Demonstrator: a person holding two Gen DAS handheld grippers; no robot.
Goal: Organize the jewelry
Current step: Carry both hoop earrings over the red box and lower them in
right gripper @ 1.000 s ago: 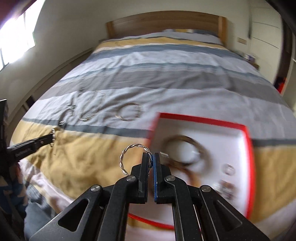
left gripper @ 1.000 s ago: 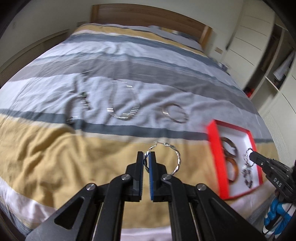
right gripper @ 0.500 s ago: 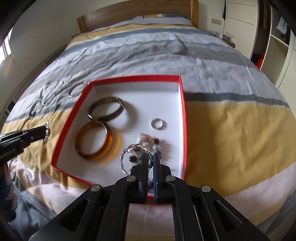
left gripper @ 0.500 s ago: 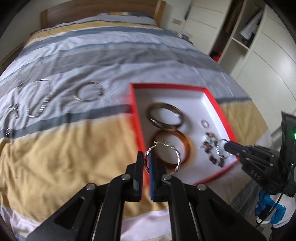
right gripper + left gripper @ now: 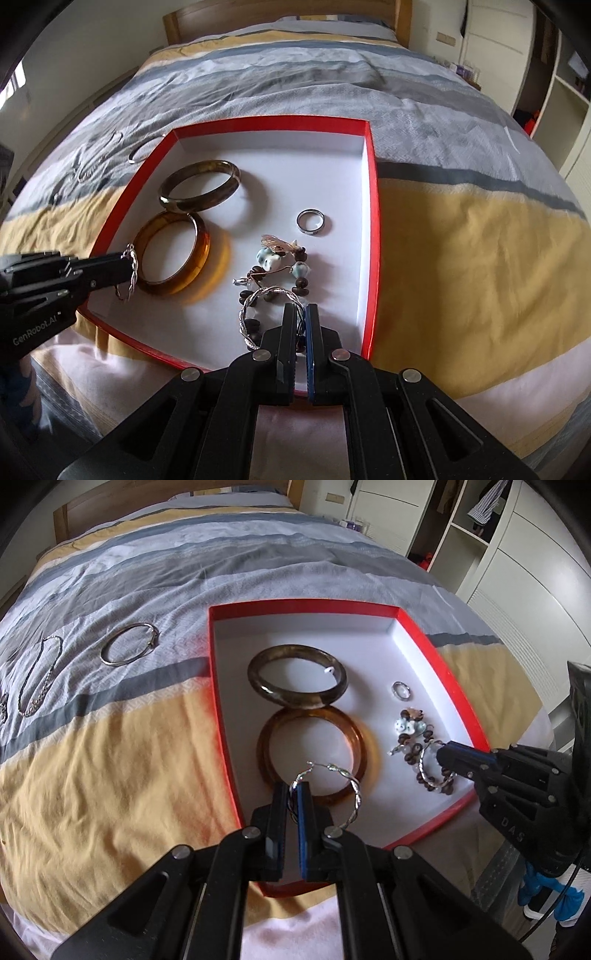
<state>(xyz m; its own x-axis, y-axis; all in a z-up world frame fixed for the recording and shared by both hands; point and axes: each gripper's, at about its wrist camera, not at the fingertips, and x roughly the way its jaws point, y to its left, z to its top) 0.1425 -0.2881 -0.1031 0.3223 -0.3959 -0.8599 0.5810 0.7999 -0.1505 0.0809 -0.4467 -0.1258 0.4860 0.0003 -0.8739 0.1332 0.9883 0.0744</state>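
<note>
- Gripping a twisted silver hoop earring (image 5: 338, 794) between nearly closed jaws, the left gripper (image 5: 294, 812) hangs over the near left corner of an open red cardboard box with a white inside (image 5: 221, 716); the hoop stands out to the right of the fingers, above a translucent amber bangle (image 5: 314, 753).
- Pinching a second twisted silver hoop earring (image 5: 258, 310) in the same way, the right gripper (image 5: 301, 332) is over the near edge of the box, towards its right side; this hoop sticks out to the left of the fingers, above a beaded bracelet of dark brown and pale blue beads (image 5: 275, 271).
- Inside the box, the amber bangle lies by the left wall, and a dark olive-brown bangle (image 5: 297, 681) lies just behind it, its near rim resting on the amber one.
- A small silver finger ring (image 5: 311, 221) lies alone on the white floor, behind the beaded bracelet and near the right wall.
- The box rests on a bed with a quilt striped in yellow, grey and white (image 5: 110, 768), close to its near edge.
- On a grey stripe left of the box lie a thin silver wire bangle (image 5: 129, 644) and, further left, a fine silver chain necklace (image 5: 38, 681).
- White wardrobes and open shelves (image 5: 480, 535) stand beyond the bed's right edge.
</note>
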